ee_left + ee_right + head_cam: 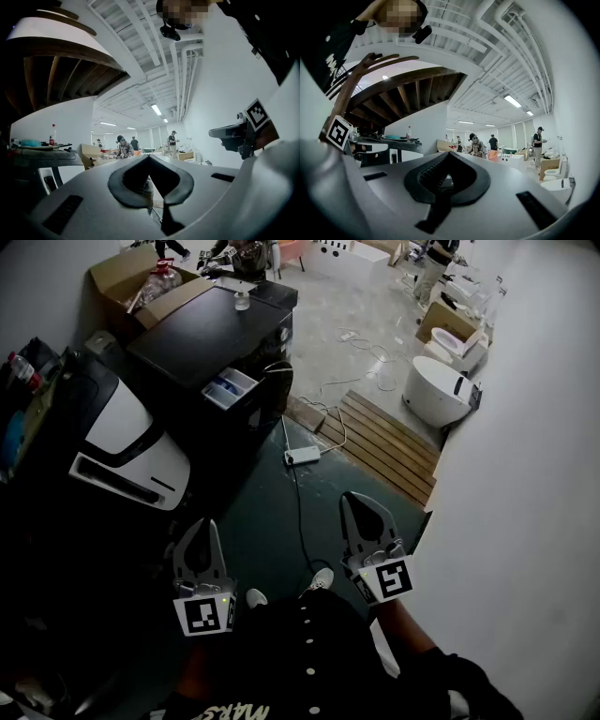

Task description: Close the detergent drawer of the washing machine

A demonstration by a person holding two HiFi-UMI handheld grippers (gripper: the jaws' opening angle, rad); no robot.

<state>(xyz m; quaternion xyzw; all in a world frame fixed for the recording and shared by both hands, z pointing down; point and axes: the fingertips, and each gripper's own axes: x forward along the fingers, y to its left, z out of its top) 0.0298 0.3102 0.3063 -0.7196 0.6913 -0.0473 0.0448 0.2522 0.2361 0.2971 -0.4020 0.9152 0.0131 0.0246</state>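
The dark washing machine [211,338] stands at the upper left of the head view. Its detergent drawer [230,388] is pulled out at the front right corner, showing pale blue and white compartments. Both grippers are held low and level, well short of the machine. My left gripper [203,524] is shut with nothing between its jaws, as the left gripper view [149,157] also shows. My right gripper [354,498] is shut and empty too, its tips meeting in the right gripper view [449,153]. Dark floor separates both grippers from the drawer.
A white and black appliance [131,451] lies at the left, near the left gripper. A power strip [302,456] with its cable lies on the floor ahead. Beyond it are a wooden pallet [384,442] and toilets [439,390]. A white wall [525,502] runs along the right. People work far behind.
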